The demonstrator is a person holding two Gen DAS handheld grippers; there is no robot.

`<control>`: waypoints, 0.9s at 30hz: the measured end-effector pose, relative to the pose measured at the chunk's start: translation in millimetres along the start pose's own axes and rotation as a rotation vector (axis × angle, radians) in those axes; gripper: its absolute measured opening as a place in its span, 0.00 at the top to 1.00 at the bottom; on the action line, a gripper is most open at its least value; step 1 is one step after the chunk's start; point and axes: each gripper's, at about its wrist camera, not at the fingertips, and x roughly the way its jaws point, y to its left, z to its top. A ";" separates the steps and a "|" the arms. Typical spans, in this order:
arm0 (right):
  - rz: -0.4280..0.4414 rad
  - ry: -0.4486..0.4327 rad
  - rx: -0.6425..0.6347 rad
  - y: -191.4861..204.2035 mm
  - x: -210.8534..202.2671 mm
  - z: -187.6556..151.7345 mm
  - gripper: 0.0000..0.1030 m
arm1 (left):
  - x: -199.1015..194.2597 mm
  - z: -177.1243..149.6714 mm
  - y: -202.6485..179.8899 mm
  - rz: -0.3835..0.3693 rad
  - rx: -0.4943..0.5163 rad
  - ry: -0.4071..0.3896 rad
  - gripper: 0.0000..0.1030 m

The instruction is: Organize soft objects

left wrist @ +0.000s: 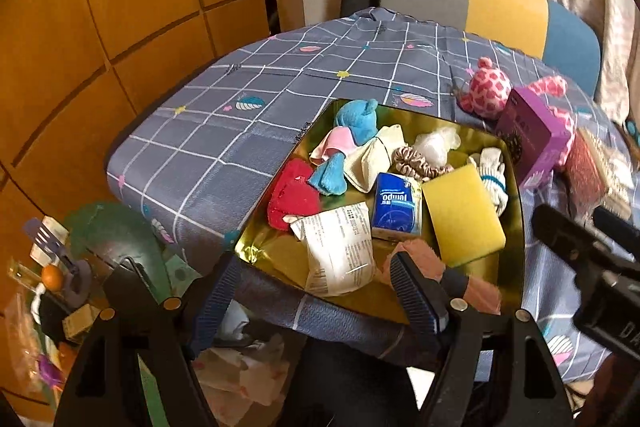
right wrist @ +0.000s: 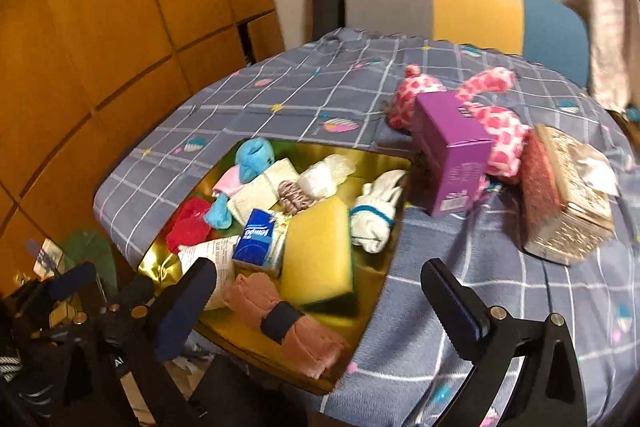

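Note:
A gold tray (left wrist: pixel 260 255) (right wrist: pixel 160 267) on the checked tablecloth holds several soft things: a yellow sponge (left wrist: pixel 464 215) (right wrist: pixel 316 251), a blue tissue pack (left wrist: pixel 396 207), a blue plush (left wrist: pixel 356 117), a red cloth (left wrist: pixel 292 195), a white packet (left wrist: pixel 340 247) and a pink rolled cloth (right wrist: pixel 280 319) with a dark band. My left gripper (left wrist: pixel 316 301) hangs open above the tray's near edge, holding nothing. My right gripper (right wrist: pixel 320 301) is wide open above the pink roll and clear of it. A pink spotted plush (right wrist: pixel 504 135) lies outside the tray.
A purple box (right wrist: pixel 448 155) stands beside the tray, leaning against the pink plush. To its right is a glittery tissue box (right wrist: pixel 572 195) with a red pad against it. A striped chair back (right wrist: pixel 472 7) is behind the table. Clutter (left wrist: pixel 52 279) fills the floor at the left.

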 end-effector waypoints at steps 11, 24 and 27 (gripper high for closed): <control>-0.139 -0.014 0.055 -8.8 -19.9 -12.3 0.00 | -16.2 -3.5 -8.6 -0.001 0.033 -0.012 0.24; -0.183 0.004 0.055 -6.7 -17.3 -17.0 0.00 | -12.7 -4.7 -5.3 -0.013 0.016 0.036 0.24; -0.192 0.007 0.055 -7.7 -16.5 -17.7 0.00 | -12.5 -4.9 -5.7 -0.016 0.018 0.035 0.24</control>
